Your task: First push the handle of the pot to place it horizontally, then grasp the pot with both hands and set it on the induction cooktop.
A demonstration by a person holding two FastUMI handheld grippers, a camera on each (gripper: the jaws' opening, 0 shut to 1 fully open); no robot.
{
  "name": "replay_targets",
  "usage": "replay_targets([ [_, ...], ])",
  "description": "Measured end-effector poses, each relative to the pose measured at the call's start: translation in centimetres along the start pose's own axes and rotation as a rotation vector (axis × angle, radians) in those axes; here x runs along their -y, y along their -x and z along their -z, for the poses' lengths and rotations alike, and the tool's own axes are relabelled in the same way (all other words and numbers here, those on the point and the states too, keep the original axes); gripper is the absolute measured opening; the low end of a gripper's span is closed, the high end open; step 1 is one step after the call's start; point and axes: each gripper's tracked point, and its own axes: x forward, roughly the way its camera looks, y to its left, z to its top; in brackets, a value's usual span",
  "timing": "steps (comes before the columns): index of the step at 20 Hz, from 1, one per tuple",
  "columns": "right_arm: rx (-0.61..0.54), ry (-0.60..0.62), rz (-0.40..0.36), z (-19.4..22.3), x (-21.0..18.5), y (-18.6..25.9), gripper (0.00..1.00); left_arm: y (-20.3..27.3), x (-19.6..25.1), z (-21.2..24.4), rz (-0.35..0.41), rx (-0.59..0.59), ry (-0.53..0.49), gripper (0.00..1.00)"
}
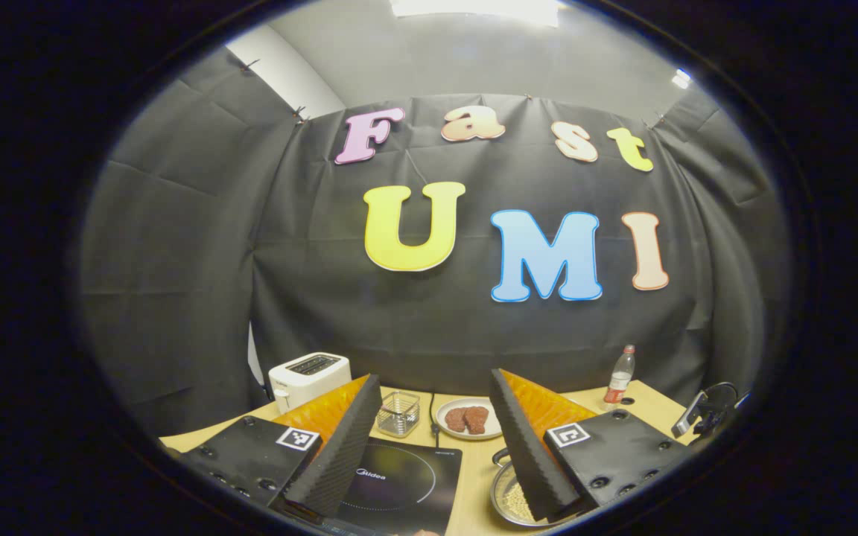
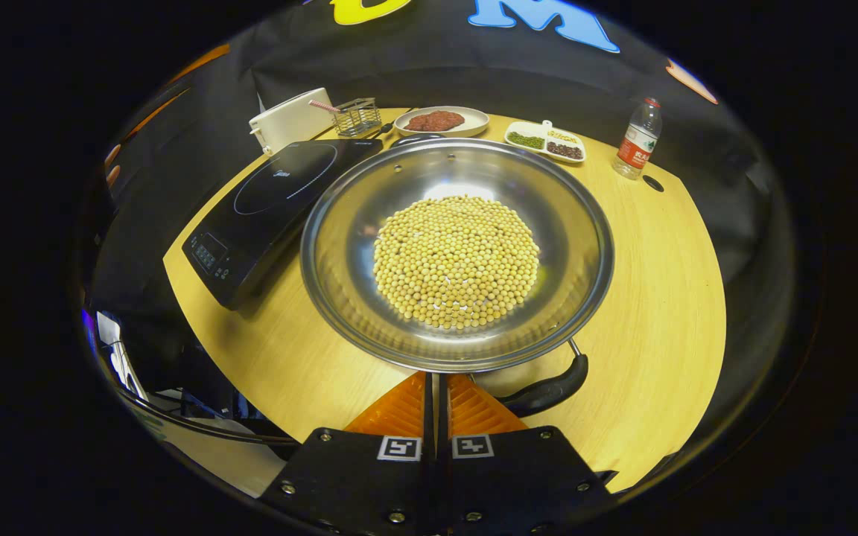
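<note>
Bare wooden tabletop point(image 2: 645, 298) lies open right of the wide steel pot of yellow beans point(image 2: 456, 253). On its left, the black induction cooktop point(image 2: 265, 216) sits just beside it. A white toaster point(image 2: 291, 119), wire basket point(image 2: 358, 117), plates and a plastic bottle point(image 2: 637, 139) line the far edge.

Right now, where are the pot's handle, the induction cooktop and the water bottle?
pot's handle point(image 2: 548, 388): right gripper view, on the dark grip below the pot's near rim.
induction cooktop point(image 2: 280, 190): right gripper view, on its glass top inside the ring.
water bottle point(image 2: 637, 143): right gripper view, on its label.
</note>
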Motion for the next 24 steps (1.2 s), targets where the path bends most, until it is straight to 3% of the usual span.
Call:
replay_targets([
  [7, 0.011, 0.034, 0.031, -0.6, 3.9, -0.5, 0.01, 0.2, 2.4, -0.2, -0.033, 0.002, -0.014, 0.99],
  [13, 0.043, 0.166, 0.147, -2.2, 7.7, -0.9, 0.01, 0.8, 3.3, 0.6, -0.064, -0.015, -0.023, 0.99],
  [21, 0.150, 0.091, 0.236, -5.6, 12.0, -2.1, 0.01, 1.6, 3.9, 1.9, -0.103, -0.049, -0.064, 0.99],
  [22, 0.167, 0.069, 0.242, -6.0, 12.4, -2.2, 0.01, 1.5, 4.1, 1.9, -0.106, -0.052, -0.070, 0.92],
  [24, 0.192, 0.031, 0.235, -6.6, 13.0, -2.2, 0.01, 1.4, 4.7, 2.5, -0.110, -0.064, -0.078, 0.92],
])
